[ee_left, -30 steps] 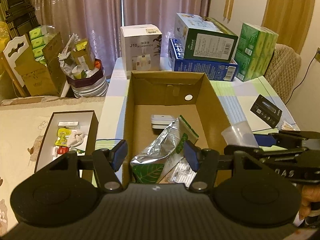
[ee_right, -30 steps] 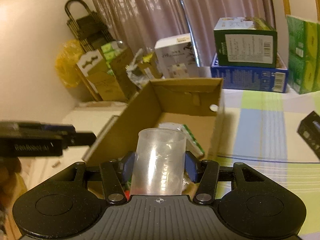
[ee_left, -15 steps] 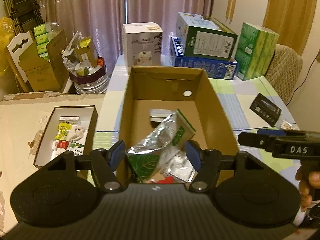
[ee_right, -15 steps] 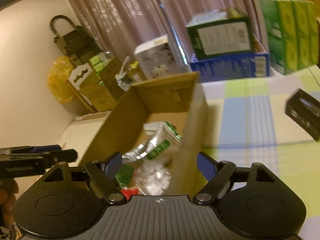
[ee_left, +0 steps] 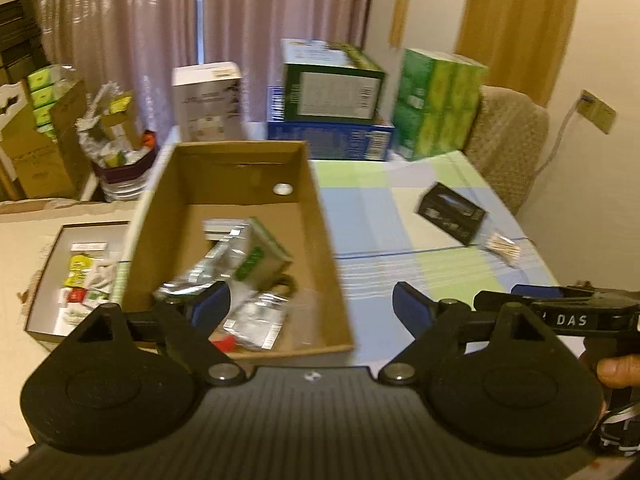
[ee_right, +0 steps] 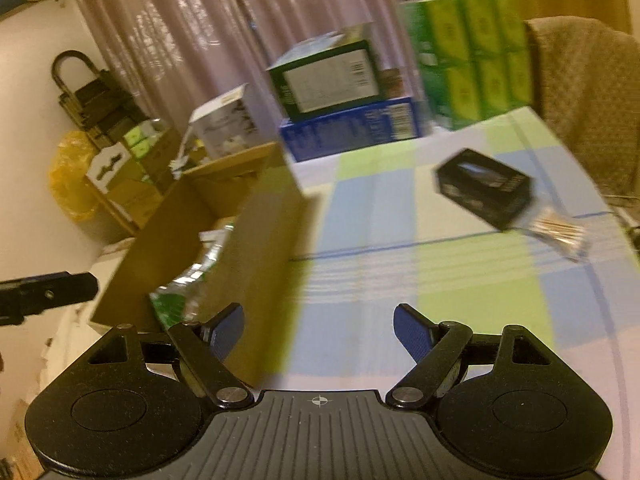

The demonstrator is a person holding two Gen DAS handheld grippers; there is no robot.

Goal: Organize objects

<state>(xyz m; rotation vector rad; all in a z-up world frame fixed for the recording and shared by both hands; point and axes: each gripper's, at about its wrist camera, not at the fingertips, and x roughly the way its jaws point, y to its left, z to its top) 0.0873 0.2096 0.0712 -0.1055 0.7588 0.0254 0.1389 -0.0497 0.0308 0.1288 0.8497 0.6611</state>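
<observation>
An open cardboard box (ee_left: 320, 240) stands on the checked tablecloth and holds a silver-and-green foil pouch (ee_left: 244, 260), smaller foil packets and a faint clear cup (ee_left: 308, 322) in its near right corner. My left gripper (ee_left: 310, 304) hovers open above the box's near right edge with nothing between its fingers. My right gripper (ee_right: 318, 328) is open and empty over the cloth just right of the box (ee_right: 256, 248). A small black box (ee_right: 484, 188) and a packet of cotton swabs (ee_right: 560, 232) lie on the cloth to the right. In the left wrist view both are blurred: the black box (ee_left: 450, 212) and the swabs (ee_left: 502, 246).
A shallow tray (ee_left: 44, 280) of small packets sits left of the box. Stacked green and blue cartons (ee_left: 332, 120), a white carton (ee_left: 208, 100) and green packs (ee_left: 436, 104) line the table's back. A padded chair (ee_left: 508, 148) stands at the right edge.
My right gripper opened, let go of the clear cup over the box and swung right over the cloth. My left gripper widened and shifted right.
</observation>
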